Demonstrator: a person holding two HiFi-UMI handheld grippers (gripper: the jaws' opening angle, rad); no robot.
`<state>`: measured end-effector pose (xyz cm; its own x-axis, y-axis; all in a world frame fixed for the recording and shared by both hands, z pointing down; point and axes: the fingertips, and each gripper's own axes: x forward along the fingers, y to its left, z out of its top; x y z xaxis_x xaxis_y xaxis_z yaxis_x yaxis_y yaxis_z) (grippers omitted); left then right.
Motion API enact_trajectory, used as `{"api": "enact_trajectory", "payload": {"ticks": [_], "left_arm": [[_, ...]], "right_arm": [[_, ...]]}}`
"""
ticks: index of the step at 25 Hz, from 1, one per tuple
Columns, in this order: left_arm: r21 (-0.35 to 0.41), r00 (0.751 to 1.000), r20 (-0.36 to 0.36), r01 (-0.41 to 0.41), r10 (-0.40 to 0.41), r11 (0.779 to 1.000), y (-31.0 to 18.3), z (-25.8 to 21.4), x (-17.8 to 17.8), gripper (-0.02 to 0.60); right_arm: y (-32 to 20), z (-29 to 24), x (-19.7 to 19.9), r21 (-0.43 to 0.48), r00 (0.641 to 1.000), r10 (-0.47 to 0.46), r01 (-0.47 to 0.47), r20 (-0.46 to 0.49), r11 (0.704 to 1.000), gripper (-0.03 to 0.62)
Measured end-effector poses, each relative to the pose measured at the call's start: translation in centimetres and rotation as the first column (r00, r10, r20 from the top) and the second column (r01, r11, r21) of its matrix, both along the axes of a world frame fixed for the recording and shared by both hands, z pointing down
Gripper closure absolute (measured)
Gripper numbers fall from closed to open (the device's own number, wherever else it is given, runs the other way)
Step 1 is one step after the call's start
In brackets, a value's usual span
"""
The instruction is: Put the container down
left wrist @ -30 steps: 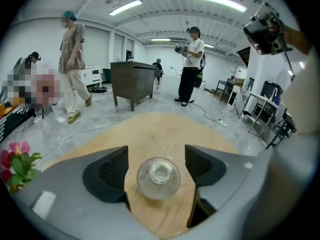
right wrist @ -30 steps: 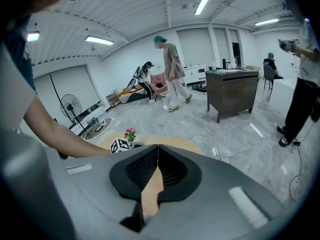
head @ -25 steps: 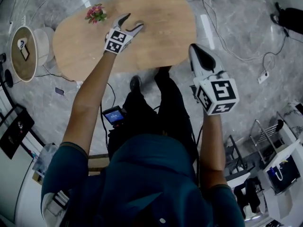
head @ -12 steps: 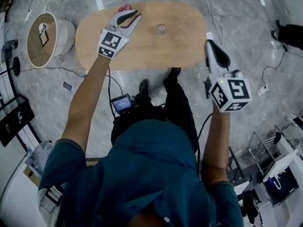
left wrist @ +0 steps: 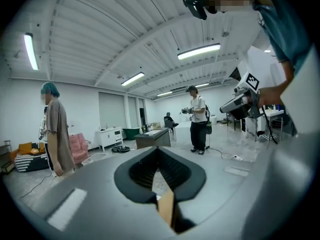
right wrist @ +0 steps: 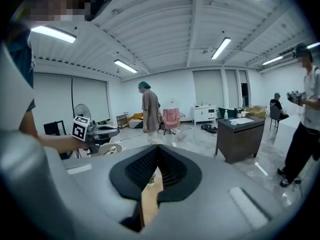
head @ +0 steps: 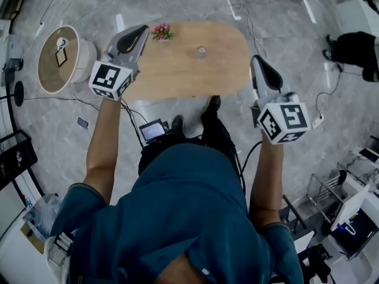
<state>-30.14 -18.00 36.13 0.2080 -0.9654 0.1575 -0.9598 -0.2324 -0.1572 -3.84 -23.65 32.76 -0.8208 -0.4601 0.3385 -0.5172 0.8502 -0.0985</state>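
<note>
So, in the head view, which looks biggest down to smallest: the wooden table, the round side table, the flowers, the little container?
1. wooden table
2. round side table
3. flowers
4. little container

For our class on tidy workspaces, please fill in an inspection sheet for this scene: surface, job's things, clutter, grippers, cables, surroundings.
Surface: oval wooden table, mostly bare.
Job's things: small clear container standing on the table, apart from both grippers.
Clutter: pink flowers at the table's far edge.
Grippers: left gripper has just closed its jaws, with nothing between them; right gripper shut, empty.
Cables: cables trail across the floor.
Surroundings: round side table beside the table; other people standing in the room.
</note>
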Motion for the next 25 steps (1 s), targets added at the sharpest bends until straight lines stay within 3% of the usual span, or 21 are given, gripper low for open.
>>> {"api": "enact_trajectory", "payload": {"ticks": [4,8,17,22,25], "left_arm": [[0.025,1.0,-0.018,0.018,-0.017,1.0,2.6,-4.2,0.2,0.581],[0.043,0.999,-0.026,-0.041,0.043,0.998,4.0,-8.0,2.0,0.581],[0.04,0.989,0.043,-0.144,0.143,0.989,8.9,-14.4,6.6,0.581],[0.116,0.981,0.072,-0.19,0.182,0.975,11.1,-17.2,8.1,0.581],[0.105,0.978,0.081,-0.199,0.191,0.974,12.1,-17.4,8.6,0.581]], "right_arm": [[1.6,-3.3,1.3,0.053,1.0,-0.001,0.001,0.011,0.999,0.585],[2.9,-6.7,3.2,0.126,0.999,0.019,-0.024,0.038,0.992,0.585],[6.6,-11.5,5.0,0.193,0.996,0.015,-0.032,0.09,0.981,0.586],[8.3,-13.0,5.7,0.227,0.996,0.015,-0.035,0.09,0.973,0.588],[9.1,-13.4,6.1,0.216,0.995,0.015,-0.035,0.095,0.976,0.588]]}}
